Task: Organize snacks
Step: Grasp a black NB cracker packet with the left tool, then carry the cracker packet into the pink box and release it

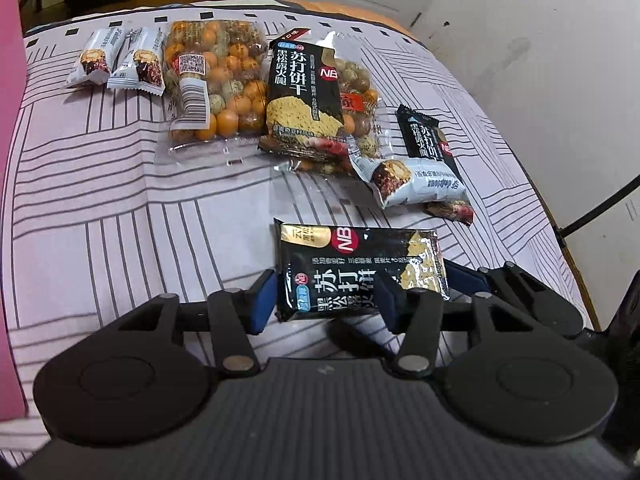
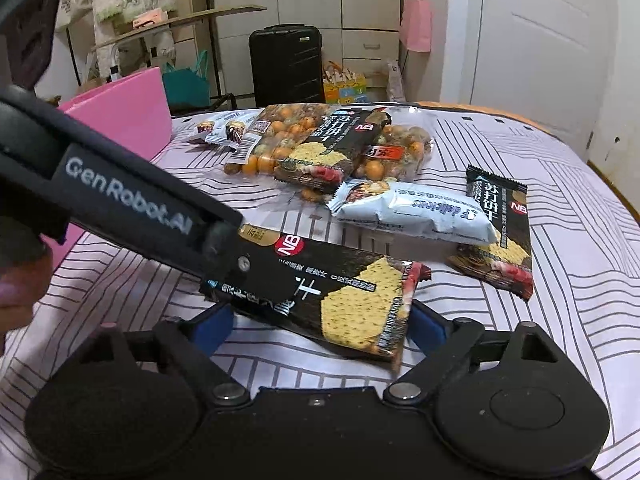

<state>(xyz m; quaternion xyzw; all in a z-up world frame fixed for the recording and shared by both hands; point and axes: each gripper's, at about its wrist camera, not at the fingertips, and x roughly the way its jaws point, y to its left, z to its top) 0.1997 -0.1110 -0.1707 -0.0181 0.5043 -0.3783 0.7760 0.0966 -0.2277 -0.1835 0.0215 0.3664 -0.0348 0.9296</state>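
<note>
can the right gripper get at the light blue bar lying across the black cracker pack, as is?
Probably not directly: the right gripper is open, but the near cracker pack held by the left gripper sits between its fingers, in front of the light blue bar.

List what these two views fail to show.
- Left wrist view: pink box is cut by the left edge; its inside is unseen.
- Both views: second nut bag lies mostly under a cracker packet.
- Right wrist view: left gripper covers a corner of the near packet; whether it or the right gripper clamps is unclear.
</note>
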